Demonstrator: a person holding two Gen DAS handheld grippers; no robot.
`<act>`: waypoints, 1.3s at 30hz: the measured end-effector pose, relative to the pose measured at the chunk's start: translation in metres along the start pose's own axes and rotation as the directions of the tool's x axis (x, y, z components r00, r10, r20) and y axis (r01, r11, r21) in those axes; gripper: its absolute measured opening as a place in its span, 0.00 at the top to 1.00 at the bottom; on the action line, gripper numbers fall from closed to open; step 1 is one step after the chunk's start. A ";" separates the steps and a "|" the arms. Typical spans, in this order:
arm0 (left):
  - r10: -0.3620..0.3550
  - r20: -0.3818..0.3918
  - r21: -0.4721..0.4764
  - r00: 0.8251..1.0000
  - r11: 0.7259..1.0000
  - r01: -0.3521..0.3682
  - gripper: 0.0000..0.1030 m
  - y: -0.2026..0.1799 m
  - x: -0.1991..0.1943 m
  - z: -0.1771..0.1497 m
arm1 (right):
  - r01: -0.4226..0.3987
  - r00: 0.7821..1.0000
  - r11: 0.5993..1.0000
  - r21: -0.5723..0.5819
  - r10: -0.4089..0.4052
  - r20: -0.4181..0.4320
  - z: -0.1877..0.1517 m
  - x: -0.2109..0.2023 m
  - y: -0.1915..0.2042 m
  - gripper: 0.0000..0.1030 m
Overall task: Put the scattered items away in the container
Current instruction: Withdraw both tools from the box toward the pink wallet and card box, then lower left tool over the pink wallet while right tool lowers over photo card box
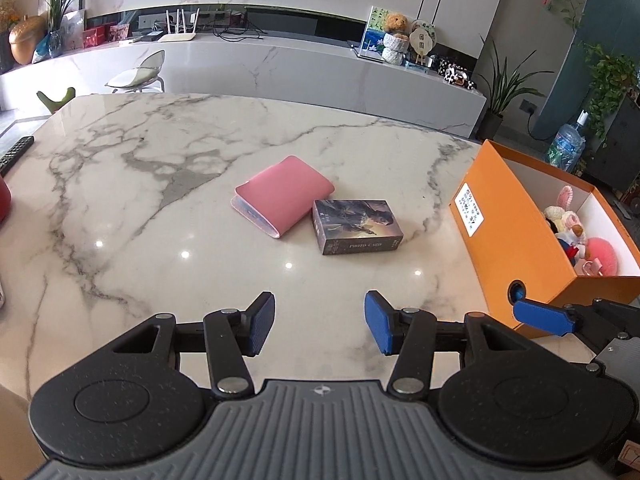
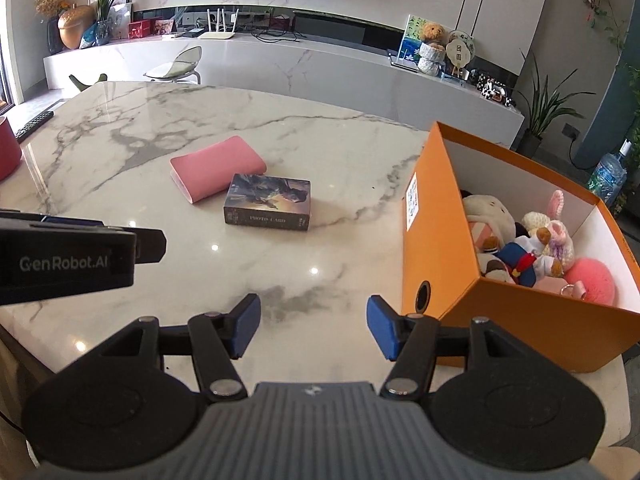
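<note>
Toys already fill the far end of the orange box [image 2: 436, 248], which stands open at the right edge of the marble desk [image 2: 120, 184] — a pink pompom, a knitted rabbit and other plush pieces lie heaped inside. Two things are still out on the desk: a pink case [image 2: 218, 168] and a dark card box [image 2: 267, 202] marked PHOTO CARD. They lie near the middle, touching or all but touching at one corner, the card box nearer the grippers, both well apart from the orange box.

Neither gripper holds anything. The left gripper [image 1: 320, 322] hangs over bare marble short of the two items, its blue pads apart with nothing between them. The right gripper [image 2: 314, 326] is also open and empty, just beside the near corner of the orange box; in the left view one of its pads shows in front of the round hole in the box's end wall.

The step in hand looks like the approach for the next pick, with the card box the likelier target since it lies closest. The next move calls for one gripper to go forward and down, straddle the card box across its narrower side and close — then lift it clear before carrying it right over the orange wall. Whether the present gap is wide enough for either item is hard to tell.
</note>
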State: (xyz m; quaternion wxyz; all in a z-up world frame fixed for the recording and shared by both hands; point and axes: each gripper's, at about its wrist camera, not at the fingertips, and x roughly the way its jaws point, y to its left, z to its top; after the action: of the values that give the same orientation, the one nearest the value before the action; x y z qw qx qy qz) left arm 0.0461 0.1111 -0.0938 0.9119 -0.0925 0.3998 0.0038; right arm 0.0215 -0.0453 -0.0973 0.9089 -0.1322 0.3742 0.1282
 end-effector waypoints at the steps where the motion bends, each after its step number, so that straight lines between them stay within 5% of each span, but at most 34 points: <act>1: 0.007 -0.005 0.001 1.000 1.000 -0.007 0.42 0.001 0.004 0.003 | -0.004 1.000 1.000 -0.002 0.004 -0.006 0.003 0.004 0.000 0.39; 6: 0.029 -0.034 0.001 0.999 1.000 -0.029 0.41 0.007 0.026 0.020 | -0.023 1.000 0.999 -0.027 0.022 -0.022 0.019 0.027 0.000 0.31; 22: 0.130 -0.049 0.065 0.990 0.990 -0.127 0.31 0.040 0.098 0.070 | -0.029 0.999 0.999 -0.041 0.028 -0.027 0.084 0.104 -0.007 0.30; 31: 0.126 -0.062 0.145 0.990 0.983 -0.116 0.28 0.043 0.126 0.075 | -0.075 0.996 0.997 -0.014 0.074 -0.044 0.101 0.136 0.009 0.21; 37: 0.082 -0.066 0.100 0.994 0.992 -0.076 0.28 0.049 0.142 0.085 | -0.096 0.994 0.993 0.065 0.099 -0.047 0.106 0.150 -0.001 0.22; 39: 0.045 -0.065 0.069 0.997 0.997 -0.041 0.36 0.051 0.147 0.090 | -0.105 0.993 0.990 0.098 0.110 -0.044 0.110 0.155 -0.005 0.25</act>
State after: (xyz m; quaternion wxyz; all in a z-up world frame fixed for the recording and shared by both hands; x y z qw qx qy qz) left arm 0.2078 0.1664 -0.1494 0.9005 -0.0530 0.4315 0.0069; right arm 0.2010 0.0076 -0.1319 0.8965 -0.0712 0.4086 0.1557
